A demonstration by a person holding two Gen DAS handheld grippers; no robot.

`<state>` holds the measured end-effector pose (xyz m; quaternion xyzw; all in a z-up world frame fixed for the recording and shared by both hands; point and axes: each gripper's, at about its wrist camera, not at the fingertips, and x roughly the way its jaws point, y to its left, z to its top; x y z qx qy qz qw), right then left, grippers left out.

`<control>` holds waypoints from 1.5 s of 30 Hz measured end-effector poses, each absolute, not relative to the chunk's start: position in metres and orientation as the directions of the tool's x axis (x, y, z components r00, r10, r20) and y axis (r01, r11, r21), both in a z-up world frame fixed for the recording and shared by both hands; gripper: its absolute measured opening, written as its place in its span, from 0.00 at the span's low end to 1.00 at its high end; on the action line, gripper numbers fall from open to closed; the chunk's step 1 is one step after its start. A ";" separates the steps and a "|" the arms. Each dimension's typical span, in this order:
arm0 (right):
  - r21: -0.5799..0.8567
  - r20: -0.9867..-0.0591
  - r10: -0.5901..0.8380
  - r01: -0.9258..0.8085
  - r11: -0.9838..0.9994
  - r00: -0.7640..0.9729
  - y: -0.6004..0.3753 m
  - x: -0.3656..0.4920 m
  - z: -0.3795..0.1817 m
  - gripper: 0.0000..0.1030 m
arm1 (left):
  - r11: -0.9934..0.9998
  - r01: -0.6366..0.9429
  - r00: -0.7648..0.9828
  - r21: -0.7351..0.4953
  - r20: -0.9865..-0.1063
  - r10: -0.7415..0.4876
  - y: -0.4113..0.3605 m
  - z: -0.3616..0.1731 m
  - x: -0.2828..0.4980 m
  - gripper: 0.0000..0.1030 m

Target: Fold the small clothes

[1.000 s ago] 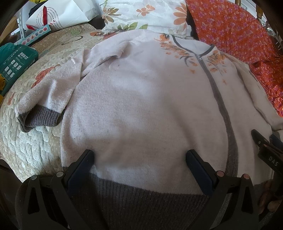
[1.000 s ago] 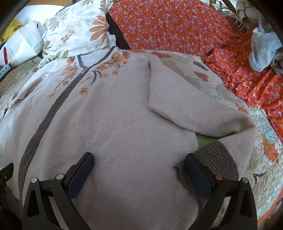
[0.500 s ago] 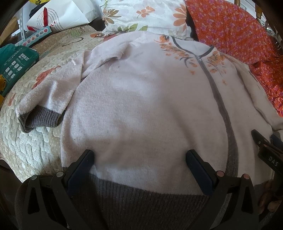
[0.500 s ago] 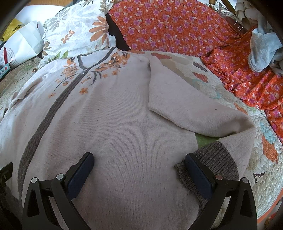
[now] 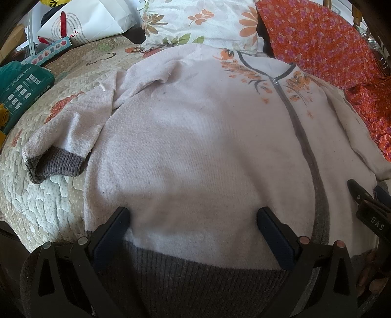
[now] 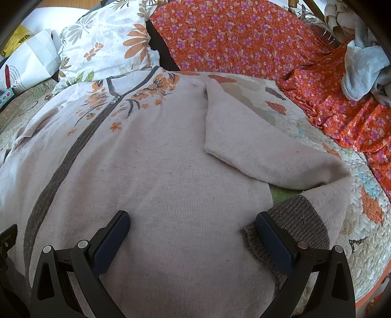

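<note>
Where the left wrist view looks down, the left gripper point(image 5: 193, 220) sits at the bottom of the frame, jaws spread wide, nothing between them, poised over the lower front of the cardigan point(image 5: 207, 151). Cardigan lies face up and spread flat across the centre of the frame on a quilted bedspread point(image 5: 41, 203). Grey ribbed hem point(image 5: 195, 281) runs along bottom centre, between the finger bases. Left sleeve cuff point(image 5: 57, 166), grey ribbed, rests at mid left on the quilt. Grey zip placket runs from upper right down to lower right. Floral pillow point(image 5: 200, 22) at top centre; orange flowered cloth point(image 5: 330, 49) upper right; teal box point(image 5: 22, 90) at left edge.

Right wrist view: right gripper point(image 6: 193, 220) at bottom, likewise wide open and holding nothing. Cardigan point(image 6: 156, 171) fills centre and left. Its other sleeve point(image 6: 264, 151) is bent back on itself at mid right, the grey cuff point(image 6: 295, 220) lying just beside the right-hand finger; contact cannot be told. Orange flowered cloth point(image 6: 244, 36) across top; pale blue towel point(image 6: 361, 68) upper right.
</note>
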<state>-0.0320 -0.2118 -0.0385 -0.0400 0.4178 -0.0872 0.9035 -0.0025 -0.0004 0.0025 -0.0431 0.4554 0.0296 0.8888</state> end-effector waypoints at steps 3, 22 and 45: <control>-0.148 -0.748 -0.193 0.124 0.981 0.635 -0.212 -0.034 -0.039 1.00 | 0.995 -0.092 0.584 -0.049 -0.812 0.014 0.000 0.002 -0.003 1.00; -0.067 -0.727 -0.139 0.132 0.989 0.672 -0.213 -0.038 -0.040 1.00 | 0.995 -0.096 0.583 -0.027 -0.812 0.034 -0.001 0.005 -0.001 1.00; -0.070 -0.735 -0.146 0.141 0.988 0.662 -0.213 -0.038 -0.042 1.00 | 0.968 -0.138 0.590 -0.208 -0.802 -0.088 0.005 0.008 0.002 1.00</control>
